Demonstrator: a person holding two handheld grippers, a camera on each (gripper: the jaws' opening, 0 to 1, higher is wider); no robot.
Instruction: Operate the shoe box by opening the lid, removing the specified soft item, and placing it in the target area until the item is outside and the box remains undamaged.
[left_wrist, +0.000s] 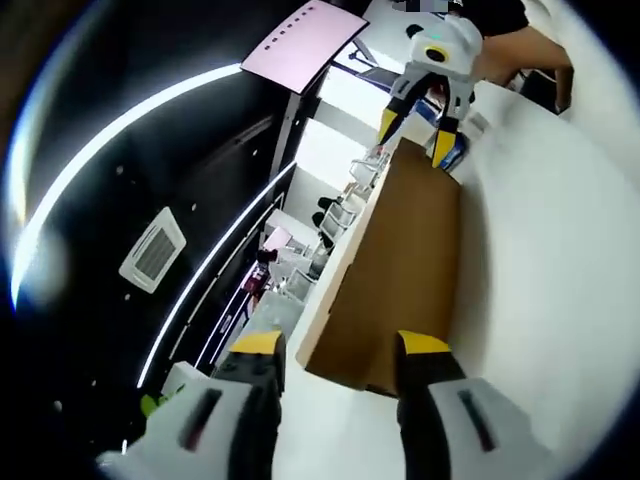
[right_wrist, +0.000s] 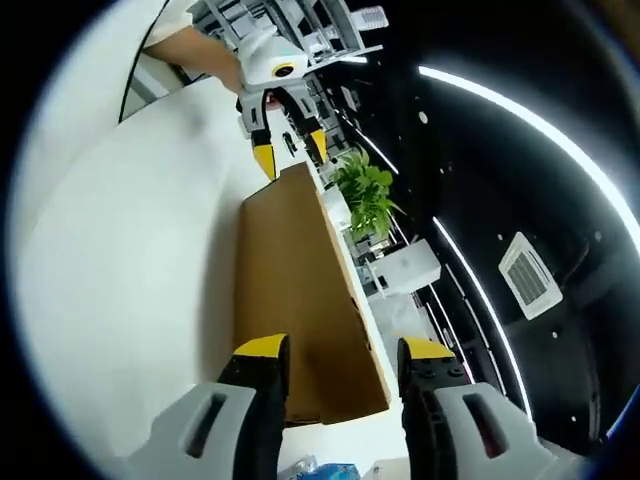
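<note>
My left gripper (left_wrist: 340, 345) and right gripper (right_wrist: 340, 350), both open, holding nothing, are bracketing the shoe box (left_wrist: 400, 270) ends, readying to lift the lid.

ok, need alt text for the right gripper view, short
A brown cardboard shoe box lies on a white table, with the right gripper open at its near end. The left gripper is open at the far end, with a green plant beyond.
</note>
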